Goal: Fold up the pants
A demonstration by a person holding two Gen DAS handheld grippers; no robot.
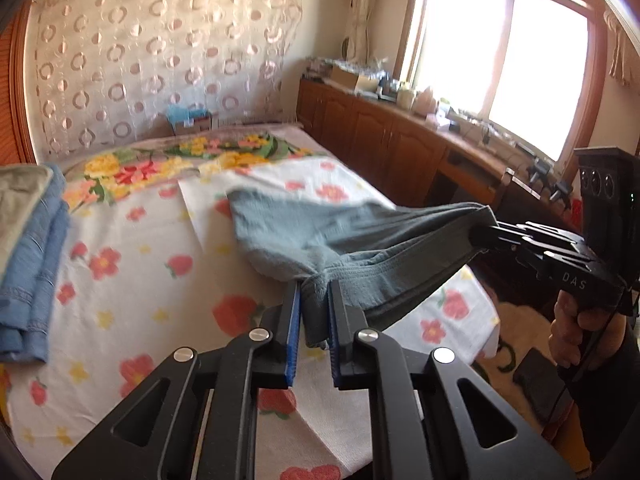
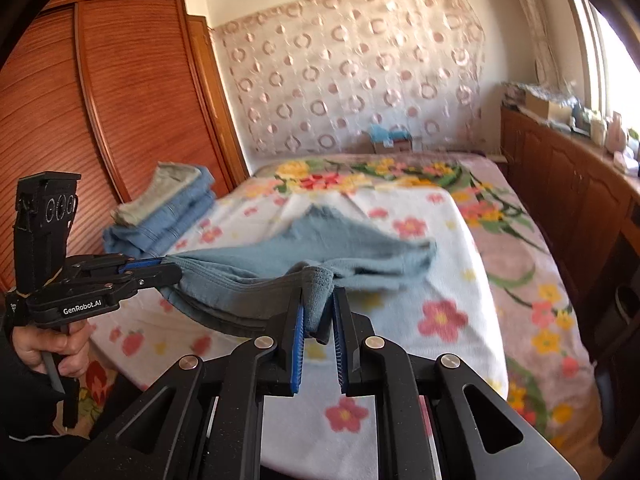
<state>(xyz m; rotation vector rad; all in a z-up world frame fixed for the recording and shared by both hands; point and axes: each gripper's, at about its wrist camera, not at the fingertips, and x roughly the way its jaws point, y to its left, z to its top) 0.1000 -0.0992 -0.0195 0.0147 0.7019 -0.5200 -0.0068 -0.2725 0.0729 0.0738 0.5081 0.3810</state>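
holding the pants (image 1: pixel 320 232) by one edge with both tools, i have my left gripper (image 1: pixel 314 300) pinched narrow on a bunched corner of the grey-blue cloth, and my right gripper (image 2: pixel 320 304) clamped the same way on the other corner; each wrist view shows the other tool biting the far end of that same band. the gripped edge hangs taut between the two, running left to right across me, lifted off the bed (image 2: pixel 460 264), while the rest of the garment trails forward and away from both grippers and drapes down onto the flowered sheet (image 1: pixel 132 280). so the long axis points straight ahead, away from me, and neither hand looks clearly nearer to the loose end. the cloth looks like soft, ribbed knit, thick at the hem, limp enough to sag in the middle; i judge it will slump if the tension drops. folded blue clothes (image 1: pixel 36 248) sit stacked off to my left on the bed, well apart. next, i think, the held edge should travel forward over the trailing part.
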